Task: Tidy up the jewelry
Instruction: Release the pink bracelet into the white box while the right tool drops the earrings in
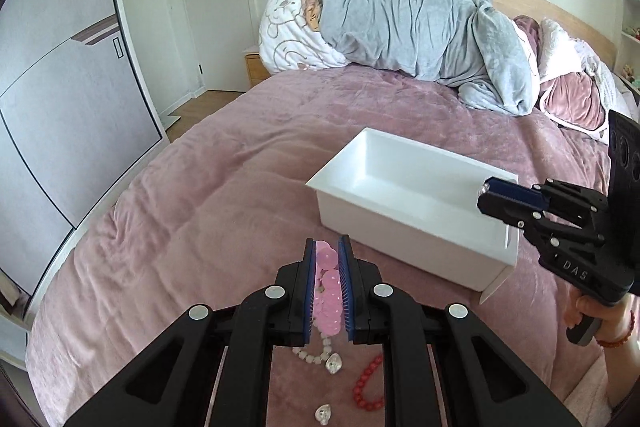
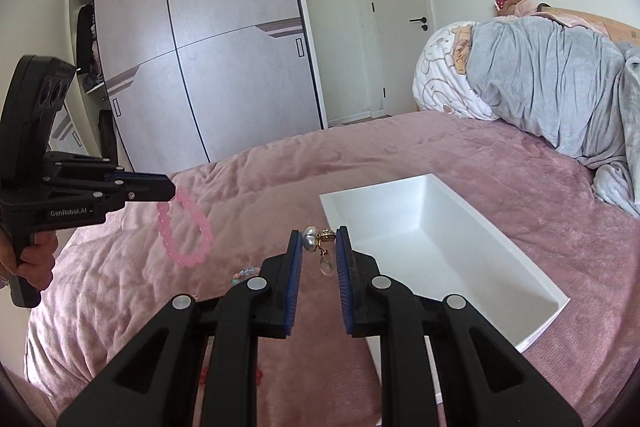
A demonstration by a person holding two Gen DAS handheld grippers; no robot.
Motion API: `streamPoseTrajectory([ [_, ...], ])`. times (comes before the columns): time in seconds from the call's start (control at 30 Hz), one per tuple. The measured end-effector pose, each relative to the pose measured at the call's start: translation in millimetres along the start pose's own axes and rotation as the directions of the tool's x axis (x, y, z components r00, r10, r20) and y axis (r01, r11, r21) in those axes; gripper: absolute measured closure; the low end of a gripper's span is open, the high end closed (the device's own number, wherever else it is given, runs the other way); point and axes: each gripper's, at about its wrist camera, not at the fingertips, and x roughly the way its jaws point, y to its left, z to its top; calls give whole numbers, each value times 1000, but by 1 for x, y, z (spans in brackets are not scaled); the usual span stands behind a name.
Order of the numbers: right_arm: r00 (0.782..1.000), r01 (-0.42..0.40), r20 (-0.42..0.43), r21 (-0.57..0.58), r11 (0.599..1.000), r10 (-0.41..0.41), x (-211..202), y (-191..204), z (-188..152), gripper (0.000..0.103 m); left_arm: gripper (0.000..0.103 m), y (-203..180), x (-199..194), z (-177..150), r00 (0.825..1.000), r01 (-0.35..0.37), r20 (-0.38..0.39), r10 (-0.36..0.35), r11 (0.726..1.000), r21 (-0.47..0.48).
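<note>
My left gripper (image 1: 327, 247) is shut on a pink bead bracelet (image 1: 328, 291), held above the bed; in the right wrist view the bracelet (image 2: 185, 233) hangs from the left gripper (image 2: 170, 191). My right gripper (image 2: 319, 239) is shut on a pearl and gold earring (image 2: 318, 239) with a clear drop, just left of the white box (image 2: 440, 247). In the left wrist view the right gripper (image 1: 486, 197) hovers over the box's (image 1: 400, 227) right end. A white bead necklace (image 1: 316, 357), a red bead bracelet (image 1: 366, 385) and a silver piece (image 1: 323, 414) lie on the bedspread below the left gripper.
The box stands open and empty on the pink bedspread (image 1: 200, 207). A grey duvet (image 1: 420, 35) and pillows are piled at the headboard. A pastel bead bracelet (image 2: 244, 274) lies on the bed. A wardrobe (image 2: 208, 47) and a door (image 2: 400, 27) stand beyond the bed.
</note>
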Motion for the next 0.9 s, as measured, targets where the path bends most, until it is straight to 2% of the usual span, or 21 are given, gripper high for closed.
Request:
streamPoseTrajectory([
  [0.2, 999, 45, 1, 19, 999, -45, 0, -22, -2, 85, 87, -38, 29, 54, 998, 64, -26, -64, 998, 24],
  [0.3, 998, 60, -4, 43, 997, -59, 3, -35, -3, 85, 87, -49, 45, 77, 996, 93, -15, -92, 996, 7],
  [0.4, 997, 77, -6, 60, 995, -77, 6, -46, -4, 85, 87, -60, 63, 91, 995, 100, 2, -100, 995, 29],
  [0.63, 993, 109, -59, 82, 991, -105, 28, -66, -15, 85, 87, -62, 117, 90, 995, 101, -3, -101, 995, -3],
  [0.9, 986, 140, -107, 88, 986, -130, 55, -80, -27, 85, 87, -80, 167, 77, 990, 138, -42, -138, 990, 15],
])
